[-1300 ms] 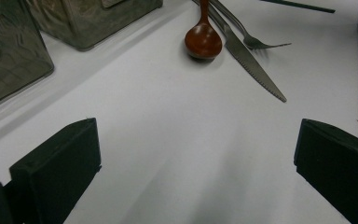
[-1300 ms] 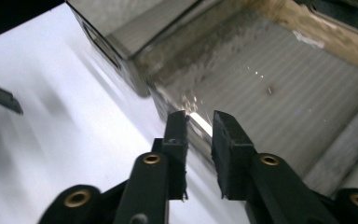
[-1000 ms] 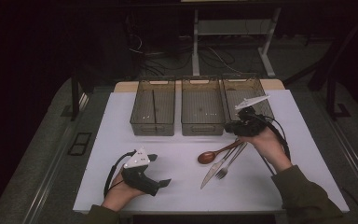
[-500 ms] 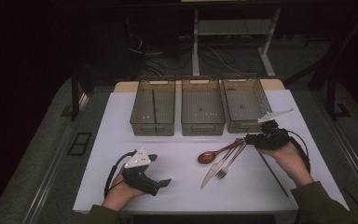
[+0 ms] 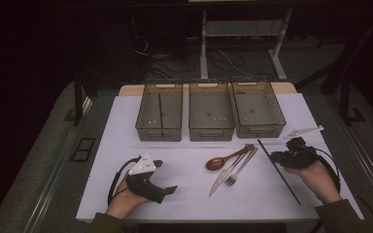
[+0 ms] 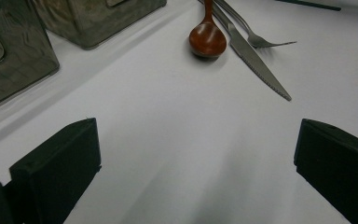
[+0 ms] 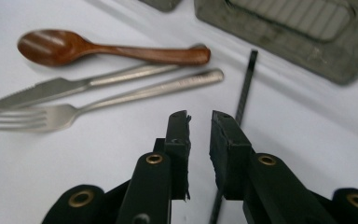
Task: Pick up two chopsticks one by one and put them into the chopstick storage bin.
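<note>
High view: three bins [image 5: 210, 116] stand in a row at the far side of the white mat [image 5: 184, 194], and the cutlery lies in a loose bunch just in front of them, likely so each piece can be sorted into its own bin. The spoon [image 5: 218, 162], knife [image 5: 226, 174] and fork [image 5: 238, 170] lie side by side, handles pointing toward the right bin. A thin black stick [image 5: 278, 170] lies just right of them, apart.

The right gripper [image 7: 199, 122] hangs low beside that stick, aimed at the handle ends. Its jaws have just been opening and stand a narrow gap apart with nothing between them; the stick runs under and past them. I judge it is lining up for a pick, though which piece is hard to tell.

The left gripper [image 5: 167, 190] rests on the mat well left of the cutlery, jaws spread wide and empty, seemingly parked out of the way.
</note>
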`<action>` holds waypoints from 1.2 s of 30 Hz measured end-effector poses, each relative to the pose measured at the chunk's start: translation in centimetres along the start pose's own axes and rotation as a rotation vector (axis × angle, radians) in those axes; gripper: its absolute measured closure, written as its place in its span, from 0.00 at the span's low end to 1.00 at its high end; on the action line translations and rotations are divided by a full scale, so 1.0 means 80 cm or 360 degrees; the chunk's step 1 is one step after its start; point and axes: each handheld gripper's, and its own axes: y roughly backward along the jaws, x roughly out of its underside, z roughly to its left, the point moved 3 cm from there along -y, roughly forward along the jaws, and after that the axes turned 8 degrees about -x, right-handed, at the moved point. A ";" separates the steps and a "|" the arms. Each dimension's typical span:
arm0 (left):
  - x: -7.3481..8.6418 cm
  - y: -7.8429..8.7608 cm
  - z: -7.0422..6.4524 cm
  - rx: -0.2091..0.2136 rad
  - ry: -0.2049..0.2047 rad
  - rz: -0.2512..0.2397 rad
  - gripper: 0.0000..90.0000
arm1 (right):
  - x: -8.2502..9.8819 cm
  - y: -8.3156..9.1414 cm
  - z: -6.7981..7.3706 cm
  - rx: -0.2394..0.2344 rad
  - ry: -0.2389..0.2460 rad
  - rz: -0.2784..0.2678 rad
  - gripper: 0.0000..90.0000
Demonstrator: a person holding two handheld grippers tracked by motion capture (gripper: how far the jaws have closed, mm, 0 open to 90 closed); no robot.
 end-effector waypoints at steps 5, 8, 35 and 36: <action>0.000 0.000 0.000 -0.0003 -0.0002 0.0002 0.00 | 0.012 0.001 -0.004 0.0011 -0.0018 0.0020 0.84; 0.001 0.001 0.001 -0.0006 -0.0001 0.0003 0.00 | 0.023 -0.001 -0.006 0.0020 -0.0026 0.0050 0.84; 0.001 -0.001 0.000 -0.0002 0.0010 0.0008 0.00 | 0.052 -0.012 -0.016 0.0072 -0.0075 0.0106 0.89; 0.001 -0.001 0.000 -0.0001 0.0011 0.0008 0.00 | 0.052 -0.013 -0.015 0.0074 -0.0077 0.0109 0.89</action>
